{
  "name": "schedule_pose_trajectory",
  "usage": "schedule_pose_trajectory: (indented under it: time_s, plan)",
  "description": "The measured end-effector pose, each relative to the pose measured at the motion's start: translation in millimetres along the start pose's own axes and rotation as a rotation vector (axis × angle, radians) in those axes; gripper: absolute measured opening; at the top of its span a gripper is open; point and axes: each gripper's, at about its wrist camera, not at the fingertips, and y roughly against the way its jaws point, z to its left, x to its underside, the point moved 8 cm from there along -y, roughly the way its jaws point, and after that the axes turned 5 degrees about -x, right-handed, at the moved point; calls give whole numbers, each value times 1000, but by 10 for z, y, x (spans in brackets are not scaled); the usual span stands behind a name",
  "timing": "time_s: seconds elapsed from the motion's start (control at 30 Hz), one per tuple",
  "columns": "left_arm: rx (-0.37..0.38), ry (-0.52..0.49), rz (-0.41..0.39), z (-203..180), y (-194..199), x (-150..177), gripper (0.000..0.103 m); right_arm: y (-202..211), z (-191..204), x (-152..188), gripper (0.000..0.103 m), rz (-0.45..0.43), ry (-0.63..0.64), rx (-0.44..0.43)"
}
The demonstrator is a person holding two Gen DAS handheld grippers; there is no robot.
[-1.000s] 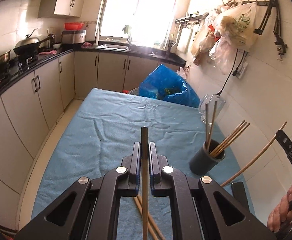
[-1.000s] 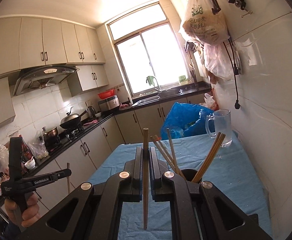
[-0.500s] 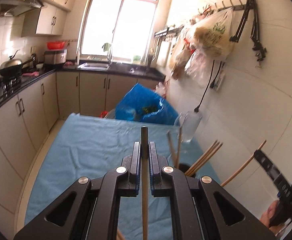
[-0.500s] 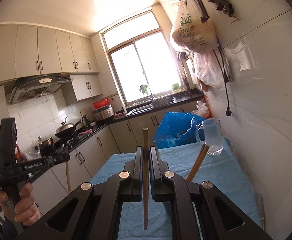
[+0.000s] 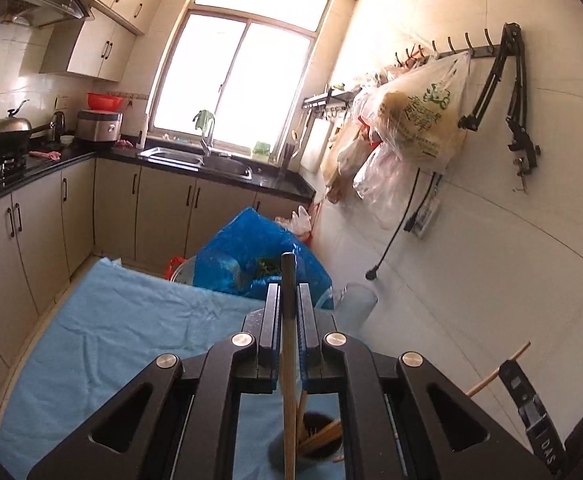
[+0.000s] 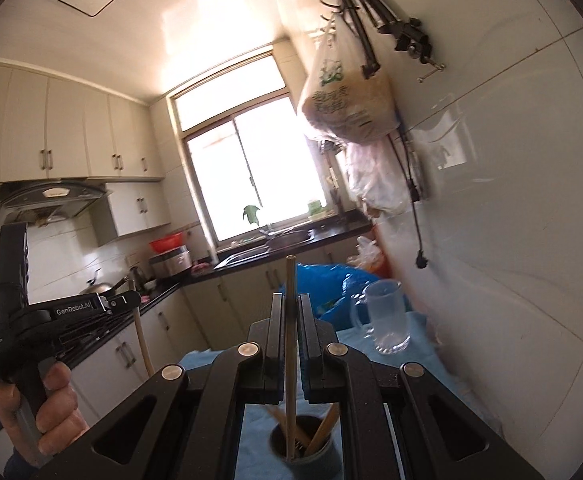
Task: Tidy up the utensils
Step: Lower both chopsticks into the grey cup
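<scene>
My left gripper [image 5: 289,300] is shut on a wooden chopstick [image 5: 288,360] held upright; its lower end points into the dark round holder [image 5: 311,446], which holds several chopsticks. My right gripper [image 6: 290,308] is shut on another chopstick [image 6: 290,360] whose lower tip reaches into the same holder [image 6: 305,454]. The left gripper also shows in the right wrist view [image 6: 129,300] at the left, with its chopstick hanging down. The right gripper shows at the lower right edge of the left wrist view [image 5: 511,376].
The table has a light blue cloth [image 5: 131,340]. A clear glass mug [image 6: 387,320] stands near the white tiled wall. A blue plastic bag [image 5: 251,256] sits at the table's far end. Plastic bags [image 5: 415,112] hang from wall hooks. Cabinets and counter run along the left.
Both grippers have tilted upward and moved over the holder. The holder has gone from ahead of the fingers to below them, with both chopstick tips now at its mouth.
</scene>
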Motion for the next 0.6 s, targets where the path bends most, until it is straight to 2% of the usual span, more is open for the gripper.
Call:
schedule_pose_trajectory:
  time_s: [0.23, 0.6]
  plan:
    - [-7, 36, -1, -84, -407, 19, 7, -247, -154, 56, 6, 36, -25, 11]
    - [-10, 53, 59, -109, -929, 310, 7, -523, -257, 266, 6, 105, -15, 11]
